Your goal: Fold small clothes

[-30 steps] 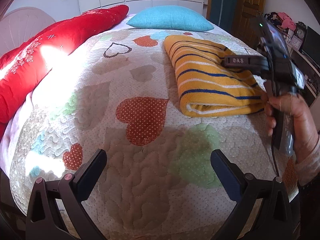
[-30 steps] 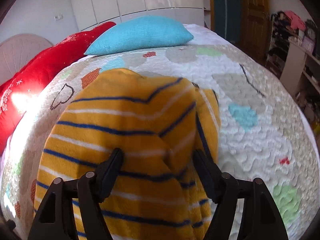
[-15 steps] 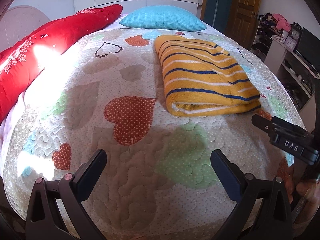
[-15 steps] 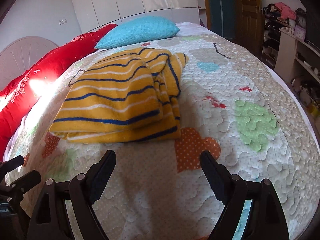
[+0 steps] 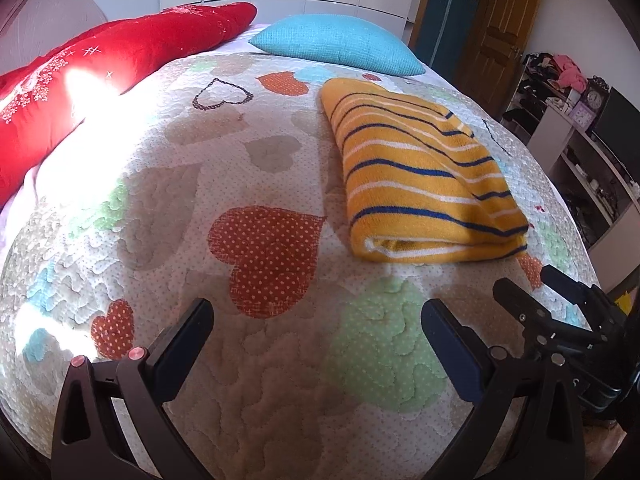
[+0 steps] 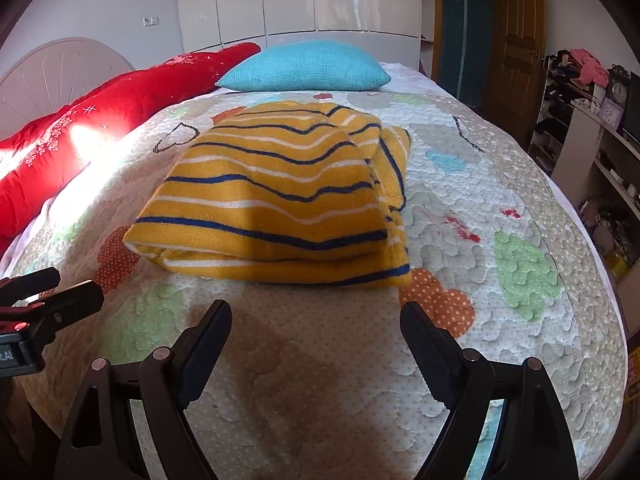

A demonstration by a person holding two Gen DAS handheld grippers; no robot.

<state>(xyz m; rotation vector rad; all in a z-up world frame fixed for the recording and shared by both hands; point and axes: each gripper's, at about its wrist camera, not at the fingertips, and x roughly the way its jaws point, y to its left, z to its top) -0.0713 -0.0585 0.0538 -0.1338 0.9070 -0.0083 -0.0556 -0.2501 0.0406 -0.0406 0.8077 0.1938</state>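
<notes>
Over the near edge of the quilt [image 5: 280,152], left wrist view: left gripper [image 5: 318,326] hovers level, jaws wide, nothing held. Folded yellow striped garment [image 5: 420,176] lies ahead to its right, well apart; right gripper's body enters at lower right.

Right wrist view: right gripper [image 6: 316,326] wide, empty, just short of the garment. Red cushion [image 6: 100,120], turquoise pillow [image 6: 308,68], white wardrobe [image 6: 300,0] behind.

The folded garment [image 6: 280,196] lies on the bed [image 6: 500,320], ahead of both grippers — left gripper [image 5: 318,346] to its left, right gripper [image 6: 316,340] straight before it. Behind it sits a pillow [image 6: 308,68]; a long cushion [image 6: 120,100] runs along the bed's left edge.
</notes>
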